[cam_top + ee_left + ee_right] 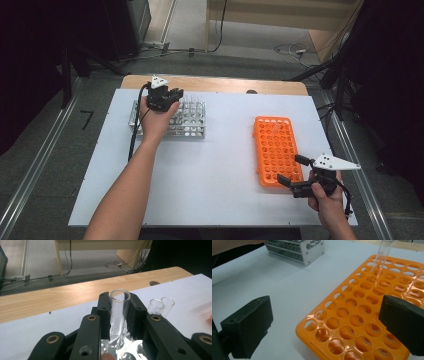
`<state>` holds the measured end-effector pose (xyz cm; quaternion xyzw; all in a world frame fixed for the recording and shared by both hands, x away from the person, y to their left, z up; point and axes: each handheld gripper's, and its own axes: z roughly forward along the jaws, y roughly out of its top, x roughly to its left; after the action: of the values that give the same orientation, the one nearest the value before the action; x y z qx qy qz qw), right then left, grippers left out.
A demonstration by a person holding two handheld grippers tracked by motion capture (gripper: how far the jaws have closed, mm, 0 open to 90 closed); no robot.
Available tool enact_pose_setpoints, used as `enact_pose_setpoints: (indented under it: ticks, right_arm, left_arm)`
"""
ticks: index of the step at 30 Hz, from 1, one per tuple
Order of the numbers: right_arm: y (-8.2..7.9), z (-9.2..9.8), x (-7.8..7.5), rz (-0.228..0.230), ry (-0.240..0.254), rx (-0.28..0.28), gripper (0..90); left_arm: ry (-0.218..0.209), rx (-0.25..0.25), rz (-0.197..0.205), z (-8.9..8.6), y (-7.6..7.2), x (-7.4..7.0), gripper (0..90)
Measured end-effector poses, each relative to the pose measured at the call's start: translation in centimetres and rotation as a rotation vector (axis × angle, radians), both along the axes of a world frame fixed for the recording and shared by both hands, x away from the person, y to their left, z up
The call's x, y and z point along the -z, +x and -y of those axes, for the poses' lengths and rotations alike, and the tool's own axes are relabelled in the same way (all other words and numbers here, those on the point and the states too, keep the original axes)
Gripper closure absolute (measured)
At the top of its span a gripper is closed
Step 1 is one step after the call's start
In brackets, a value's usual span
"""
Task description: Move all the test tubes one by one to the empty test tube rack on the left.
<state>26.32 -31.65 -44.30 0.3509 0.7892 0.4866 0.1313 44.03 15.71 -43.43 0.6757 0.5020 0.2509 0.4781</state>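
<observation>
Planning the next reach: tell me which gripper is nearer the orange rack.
Right. The right gripper hovers open at the orange rack's near corner; the left gripper is across the table, over the metal rack.

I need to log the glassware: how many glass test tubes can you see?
4. One test tube is clamped in the left gripper over the metal rack, two stand just beside it, and one stands in the orange rack. Others may be hidden.

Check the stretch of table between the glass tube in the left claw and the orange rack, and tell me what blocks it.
Nothing visible blocks it. The left claw is shut on the glass tube at the metal rack. Between that and the orange rack lies bare white table. The open right claw sits at the orange rack's near end.
</observation>
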Motion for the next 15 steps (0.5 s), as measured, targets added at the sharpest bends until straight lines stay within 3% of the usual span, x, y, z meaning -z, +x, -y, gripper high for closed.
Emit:
enact_pose_setpoints:
  ticks: [4, 11, 15]
  right_arm:
    - [0.05, 0.06, 0.02, 0.001, -0.002, 0.001, 0.0]
    - [0.09, 0.07, 0.05, -0.003, 0.0, 0.005, 0.0]
    - [0.13, 0.01, 0.06, -0.003, -0.002, 0.006, 0.0]
  left_arm:
    - [0.017, 0.013, -0.026, 0.06, 0.03, 0.19, 70.9]
    - [-0.017, 0.024, -0.049, -0.28, -0.09, 0.02, 67.6]
    - [-0.028, 0.037, -0.059, -0.35, -0.61, -0.4, 61.0]
